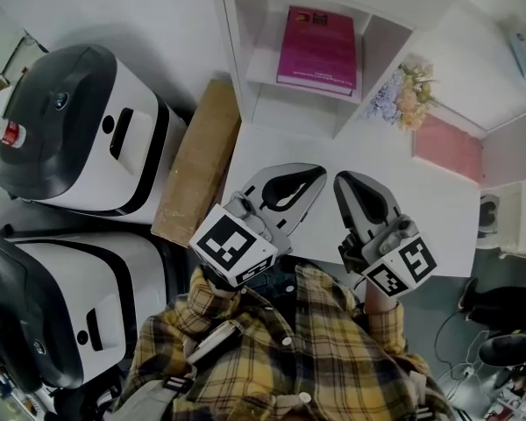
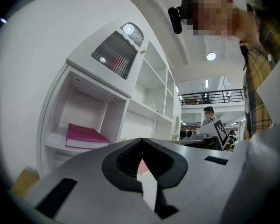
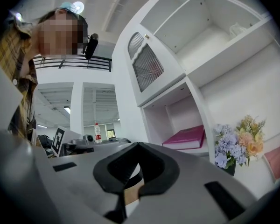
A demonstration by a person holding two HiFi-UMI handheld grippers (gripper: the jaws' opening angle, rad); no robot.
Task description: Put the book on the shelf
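The book (image 1: 317,49) is lying flat in the shelf (image 1: 231,42), straight ahead of the left gripper (image 1: 309,178). Both it and the right gripper (image 1: 349,187) are holding their 2 jaws together, empty.

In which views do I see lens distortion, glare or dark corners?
Head view: even light, flat magenta book sharp. Left gripper view: strong fisheye bends the white shelf unit, dark corners, round ceiling lamp glares. Right gripper view: same bending.
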